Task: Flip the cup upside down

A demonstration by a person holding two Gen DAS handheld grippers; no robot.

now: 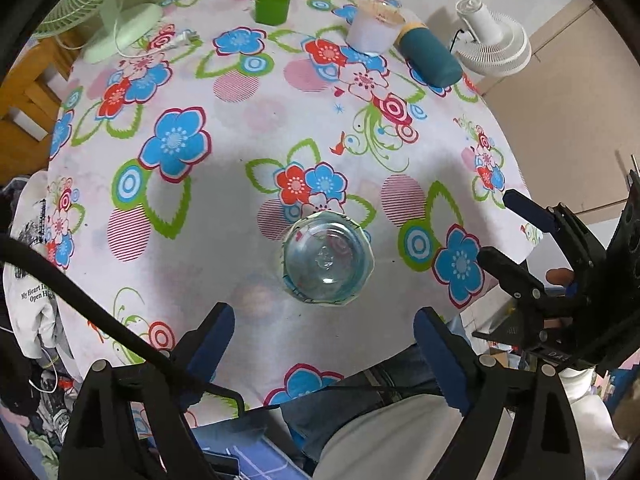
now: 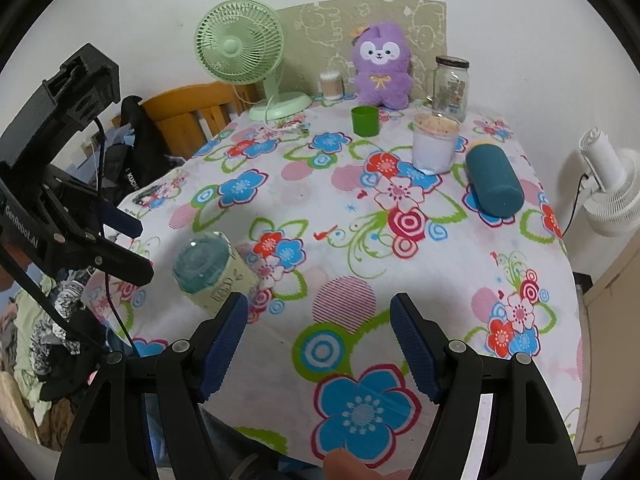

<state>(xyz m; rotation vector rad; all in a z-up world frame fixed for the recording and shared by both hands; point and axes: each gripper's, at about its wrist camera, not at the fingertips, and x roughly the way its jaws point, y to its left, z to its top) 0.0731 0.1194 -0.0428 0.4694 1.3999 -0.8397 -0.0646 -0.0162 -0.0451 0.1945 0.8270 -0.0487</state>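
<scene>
I'm above the table (image 1: 248, 120) with my left gripper (image 1: 324, 344) — jaws spread wide, gripping nothing. The cup (image 1: 328, 258) stands base-up on the flowered cloth just ahead of the fingertips, clear of both pads. From the right wrist view I see it (image 2: 214, 268) near the table's left edge, glass with a pale label. My right gripper (image 2: 318, 328) hangs wide open too, empty, the cup just off its left finger (image 2: 224, 344) — contact there I can't tell.
</scene>
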